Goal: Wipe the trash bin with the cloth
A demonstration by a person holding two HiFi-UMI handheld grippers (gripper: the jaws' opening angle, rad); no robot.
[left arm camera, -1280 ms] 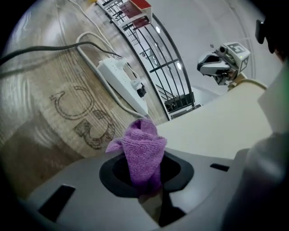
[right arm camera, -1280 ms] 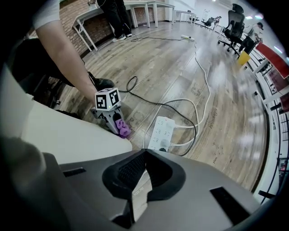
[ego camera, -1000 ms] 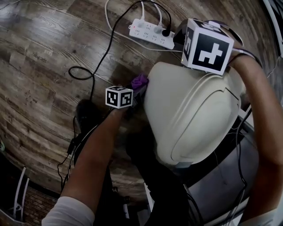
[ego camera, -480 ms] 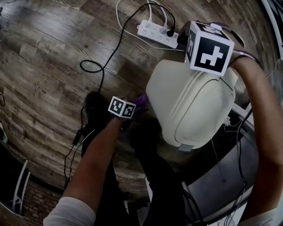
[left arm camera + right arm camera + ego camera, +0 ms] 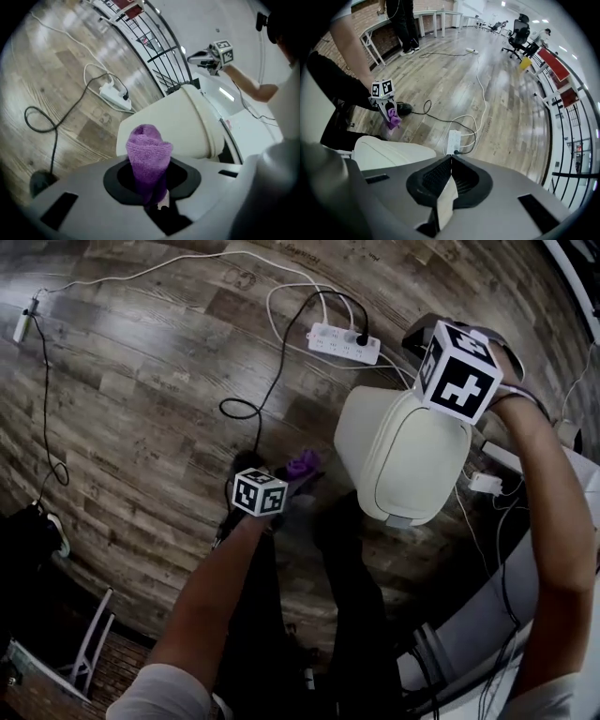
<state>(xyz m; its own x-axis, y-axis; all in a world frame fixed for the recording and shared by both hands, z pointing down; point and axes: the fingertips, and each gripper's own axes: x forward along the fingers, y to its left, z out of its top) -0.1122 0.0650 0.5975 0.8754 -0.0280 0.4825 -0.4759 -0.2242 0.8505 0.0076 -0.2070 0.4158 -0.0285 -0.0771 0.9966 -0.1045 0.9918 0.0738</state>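
The cream trash bin (image 5: 403, 457) lies tilted above the wood floor, its long side facing up. My right gripper is shut on a thin cream edge of the bin (image 5: 446, 199); in the head view only its marker cube (image 5: 457, 371) shows, at the bin's upper right. My left gripper (image 5: 151, 165) is shut on a rolled purple cloth (image 5: 149, 150) that sticks out past the jaws. In the head view the cloth (image 5: 302, 465) hangs a little left of the bin, not touching it. From the right gripper view, the left gripper (image 5: 387, 108) and cloth (image 5: 393, 118) show beyond the bin (image 5: 393, 152).
A white power strip (image 5: 344, 343) with several cables lies on the floor behind the bin. A black cable loop (image 5: 242, 411) lies to the left. A black railing (image 5: 159, 51) runs behind. A metal frame (image 5: 89, 652) stands at lower left. My legs are below the bin.
The cloth was against the bin's left side; now it is clear of it. Both grippers and the bin look smaller and farther from the head camera, and more floor shows.
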